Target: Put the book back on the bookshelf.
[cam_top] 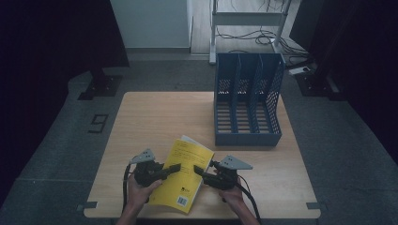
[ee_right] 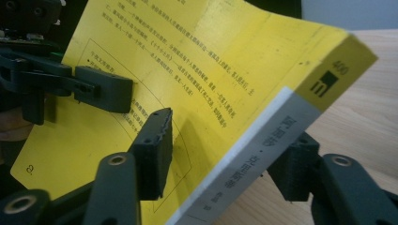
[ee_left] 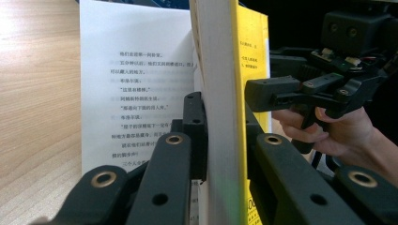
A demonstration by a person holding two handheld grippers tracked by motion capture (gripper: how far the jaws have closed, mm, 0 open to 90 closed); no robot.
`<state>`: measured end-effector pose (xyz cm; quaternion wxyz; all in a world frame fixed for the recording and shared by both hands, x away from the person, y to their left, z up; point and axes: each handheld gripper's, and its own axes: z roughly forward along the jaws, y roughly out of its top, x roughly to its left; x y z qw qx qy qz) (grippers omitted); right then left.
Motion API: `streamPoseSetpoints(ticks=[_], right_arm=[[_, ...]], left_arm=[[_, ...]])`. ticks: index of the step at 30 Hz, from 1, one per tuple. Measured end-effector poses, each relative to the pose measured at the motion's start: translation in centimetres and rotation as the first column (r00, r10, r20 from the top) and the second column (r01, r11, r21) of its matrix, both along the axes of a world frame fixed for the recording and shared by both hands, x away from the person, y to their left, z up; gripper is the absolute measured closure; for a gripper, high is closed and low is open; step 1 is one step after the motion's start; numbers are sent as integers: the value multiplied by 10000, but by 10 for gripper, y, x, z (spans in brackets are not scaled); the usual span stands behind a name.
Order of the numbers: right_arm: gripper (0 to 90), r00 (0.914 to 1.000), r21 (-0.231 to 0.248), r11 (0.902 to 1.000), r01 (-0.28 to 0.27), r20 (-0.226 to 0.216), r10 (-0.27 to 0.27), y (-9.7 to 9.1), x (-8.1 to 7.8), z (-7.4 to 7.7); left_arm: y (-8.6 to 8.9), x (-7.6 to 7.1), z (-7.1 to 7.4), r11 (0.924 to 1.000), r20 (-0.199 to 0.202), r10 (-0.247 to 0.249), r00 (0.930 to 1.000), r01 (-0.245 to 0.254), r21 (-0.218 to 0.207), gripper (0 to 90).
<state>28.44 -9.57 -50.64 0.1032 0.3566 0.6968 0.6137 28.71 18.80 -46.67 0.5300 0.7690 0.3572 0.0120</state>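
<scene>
A yellow paperback book (cam_top: 187, 176) is held tilted above the near edge of the wooden table (cam_top: 159, 117). My left gripper (cam_top: 176, 168) is shut on its open left edge; in the left gripper view the jaws of that gripper (ee_left: 220, 122) press the page block and yellow cover (ee_left: 251, 56) together. One white printed page (ee_left: 136, 84) hangs loose outside the grip. My right gripper (cam_top: 198, 169) straddles the spine side. Seen from the right gripper (ee_right: 225, 140), one pad hovers over the back cover (ee_right: 211, 61) and the other sits beneath the spine, with a gap showing.
A blue three-slot file rack (cam_top: 248, 101) stands upright at the table's far right. Cables and a metal frame (cam_top: 248, 18) lie on the floor beyond. A person's hand (ee_left: 338, 131) holds the right gripper.
</scene>
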Motion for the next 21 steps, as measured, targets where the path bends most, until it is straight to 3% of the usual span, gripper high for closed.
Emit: streamPoseSetpoints(ticks=[9,16,21], right_arm=[[600,9987,190,9995,-252,454,243,-5,-5,14],[662,9937,-146,9992,-384,1052,397,-7,-13,29],[672,9940,-135,9987,-501,969,511,-9,-12,31]], left_arm=[[2,0,1,9997,-15,-98,10000,98,-208,787],[2,0,1,9990,0,-211,9998,210,-405,751],[2,3,-3,9990,105,-200,9997,204,-388,687]])
